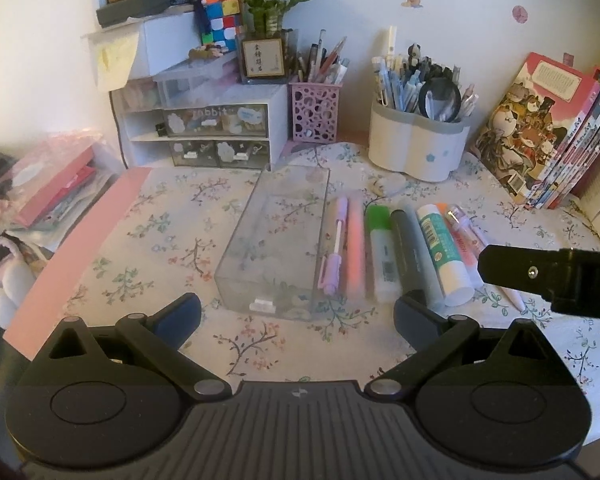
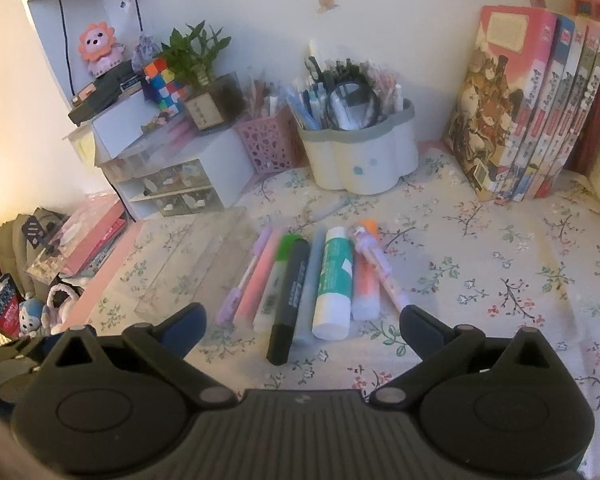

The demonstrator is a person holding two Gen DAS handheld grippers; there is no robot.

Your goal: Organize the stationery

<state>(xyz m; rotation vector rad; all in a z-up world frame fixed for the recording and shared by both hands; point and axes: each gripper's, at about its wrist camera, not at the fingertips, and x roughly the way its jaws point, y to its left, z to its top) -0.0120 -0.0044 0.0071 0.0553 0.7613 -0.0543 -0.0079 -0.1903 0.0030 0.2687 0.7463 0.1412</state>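
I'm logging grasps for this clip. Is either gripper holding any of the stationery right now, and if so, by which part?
Nothing is held. The left gripper and right gripper are both open, fingers spread above the tablecloth, empty.

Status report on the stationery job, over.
Left gripper open, empty; right gripper open, empty. Clear box empty; pens, markers, glue stick lined up beside it. Nothing in the way.

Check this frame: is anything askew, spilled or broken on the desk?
Nothing stands out. The pens and glue stick lie in a neat row beside the clear box, which holds nothing yet. Both grippers are open and hold nothing.
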